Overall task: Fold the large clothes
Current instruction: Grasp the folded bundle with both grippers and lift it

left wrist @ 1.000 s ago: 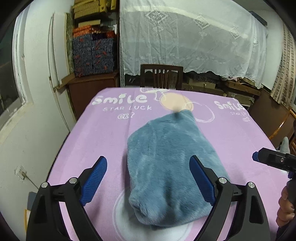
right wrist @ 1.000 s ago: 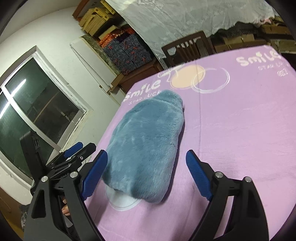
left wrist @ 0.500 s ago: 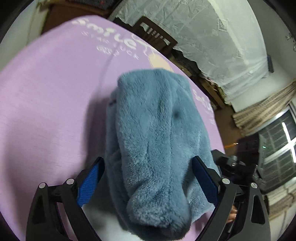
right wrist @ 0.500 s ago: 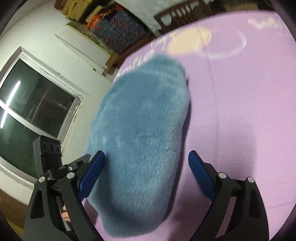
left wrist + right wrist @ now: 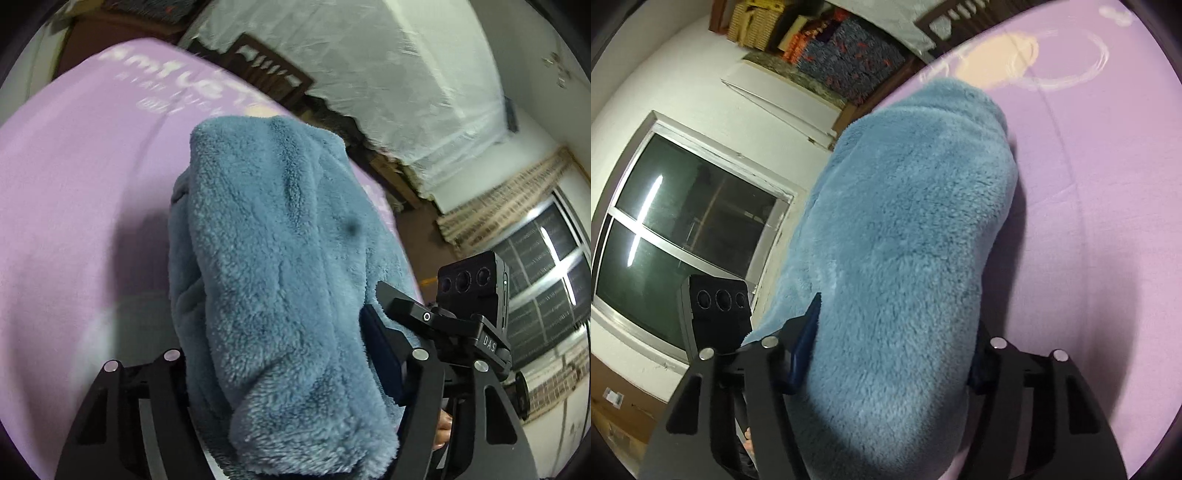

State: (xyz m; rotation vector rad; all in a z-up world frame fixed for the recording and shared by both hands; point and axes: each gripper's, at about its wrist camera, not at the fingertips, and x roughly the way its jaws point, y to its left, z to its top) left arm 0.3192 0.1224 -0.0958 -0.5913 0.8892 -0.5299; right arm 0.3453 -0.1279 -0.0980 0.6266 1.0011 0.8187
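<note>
A folded blue fleece garment (image 5: 273, 266) lies lengthwise on the purple table cover (image 5: 74, 192). My left gripper (image 5: 284, 373) has its jaws pressed into the near end of the garment from both sides, the fleece bulging between them. My right gripper (image 5: 890, 362) grips the same near end of the garment (image 5: 905, 236) from the other side, blue pads sunk into the pile. Each gripper shows in the other's view: the right gripper (image 5: 461, 332) and the left gripper (image 5: 720, 317).
A dark wooden chair (image 5: 266, 70) stands at the table's far edge before a white lace curtain (image 5: 369, 74). Stacked boxes and a cabinet (image 5: 827, 62) stand at the back left, with a window (image 5: 687, 236) on the left wall.
Both grippers have moved in onto the garment's near end and closed on it, from wide open one second ago. The garment now fills the middle of both views.
</note>
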